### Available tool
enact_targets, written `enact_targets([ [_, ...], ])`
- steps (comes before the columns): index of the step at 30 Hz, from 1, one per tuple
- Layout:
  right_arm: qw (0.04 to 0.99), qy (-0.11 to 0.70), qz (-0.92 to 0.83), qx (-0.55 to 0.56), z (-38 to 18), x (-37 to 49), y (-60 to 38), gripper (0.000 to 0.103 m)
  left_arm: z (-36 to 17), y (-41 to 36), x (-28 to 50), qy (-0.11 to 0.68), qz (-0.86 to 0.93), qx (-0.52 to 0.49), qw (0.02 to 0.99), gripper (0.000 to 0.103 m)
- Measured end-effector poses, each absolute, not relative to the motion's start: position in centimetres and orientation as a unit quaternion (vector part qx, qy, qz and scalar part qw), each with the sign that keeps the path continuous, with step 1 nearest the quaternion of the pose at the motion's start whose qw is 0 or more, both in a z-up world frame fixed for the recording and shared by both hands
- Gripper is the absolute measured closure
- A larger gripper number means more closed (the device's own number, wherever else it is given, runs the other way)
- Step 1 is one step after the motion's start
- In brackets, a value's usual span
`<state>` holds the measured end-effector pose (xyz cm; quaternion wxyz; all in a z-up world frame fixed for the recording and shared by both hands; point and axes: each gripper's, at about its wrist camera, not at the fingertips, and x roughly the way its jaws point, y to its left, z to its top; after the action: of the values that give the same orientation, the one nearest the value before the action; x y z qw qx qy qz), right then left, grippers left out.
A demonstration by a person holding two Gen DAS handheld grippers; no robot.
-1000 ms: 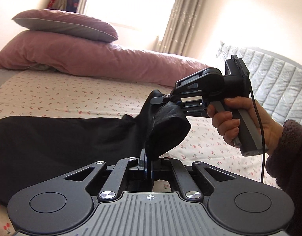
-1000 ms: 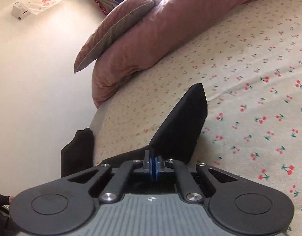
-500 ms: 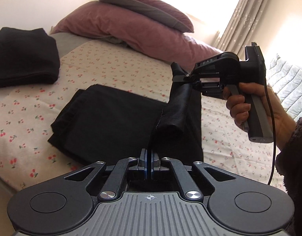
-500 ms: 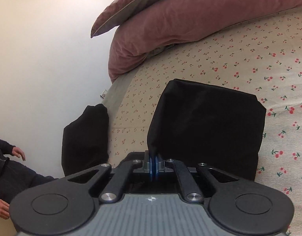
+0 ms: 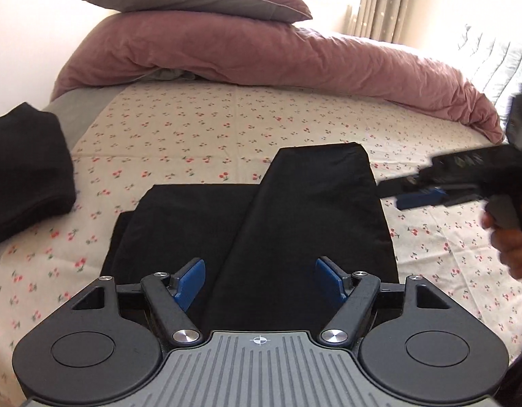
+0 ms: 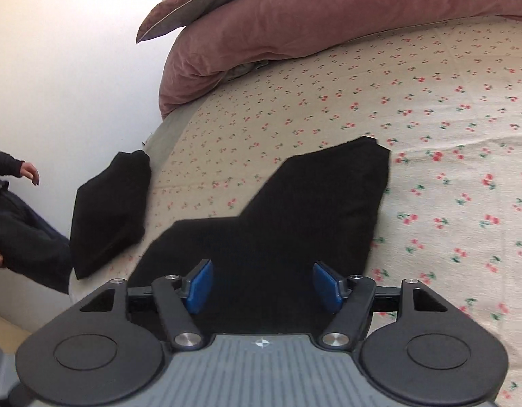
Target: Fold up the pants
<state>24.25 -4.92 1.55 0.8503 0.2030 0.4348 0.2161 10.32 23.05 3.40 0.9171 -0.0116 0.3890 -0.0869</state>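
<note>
The black pants [image 5: 295,224] lie folded on the cherry-print bed sheet [image 5: 193,135], with an upper layer laid at a slant over the lower one. They also show in the right wrist view [image 6: 295,224]. My left gripper [image 5: 260,279] is open and empty just above the near edge of the pants. My right gripper [image 6: 263,286] is open and empty over the same pants. In the left wrist view it [image 5: 410,193] appears blurred at the right, off the pants' right edge, held by a hand.
A second folded black garment [image 5: 23,176] lies at the bed's left edge; the right wrist view shows it too [image 6: 108,210]. Pink pillows [image 5: 261,54] are piled at the head. A person in dark clothes [image 6: 10,224] is beside the bed, by the white wall.
Both grippers have opened and let go of the pants, which now lie flat on the bed. The right gripper has drawn away to the right.
</note>
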Motion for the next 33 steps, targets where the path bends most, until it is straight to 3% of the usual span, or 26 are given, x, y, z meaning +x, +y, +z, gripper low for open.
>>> enact_targets([
  [4, 0.858, 0.436, 0.197, 0.186, 0.4, 21.1, -8.9, 0.029, 1.1, 21.0, 15.3, 0.402, -0.090, -0.008, 0.911, 0.030],
  [6, 0.864, 0.427, 0.184, 0.193, -0.3, 20.1, -10.6, 0.028, -0.4, 20.9, 17.0, 0.411, -0.067, -0.014, 0.909, 0.037],
  [11, 0.866, 0.426, 0.160, 0.206, -1.4, 19.5, -13.0, 0.026, -2.3, 21.7, 17.5, 0.397, -0.067, -0.070, 0.913, 0.064],
  [13, 0.867, 0.420, 0.169, 0.208, -1.3, 19.3, -13.6, 0.026, -2.0, 21.7, 17.8, 0.396, -0.065, -0.081, 0.912, 0.087],
  [15, 0.871, 0.417, 0.166, 0.198, -1.3, 19.1, -13.7, 0.026, -1.8, 22.0, 17.6, 0.392, -0.068, -0.100, 0.912, 0.101],
  [26, 0.875, 0.421, 0.183, 0.154, -2.0, 18.2, -11.5, 0.026, 2.8, 26.5, 13.3, 0.338, -0.006, -0.122, 0.933, 0.102],
  [32, 0.866, 0.431, 0.206, 0.148, -2.8, 18.1, -9.5, 0.022, 2.1, 31.5, 12.2, 0.359, 0.086, -0.120, 0.922, 0.101],
  [33, 0.864, 0.433, 0.209, 0.151, -2.9, 18.1, -9.2, 0.022, 1.8, 32.1, 12.2, 0.369, 0.095, -0.114, 0.918, 0.096],
])
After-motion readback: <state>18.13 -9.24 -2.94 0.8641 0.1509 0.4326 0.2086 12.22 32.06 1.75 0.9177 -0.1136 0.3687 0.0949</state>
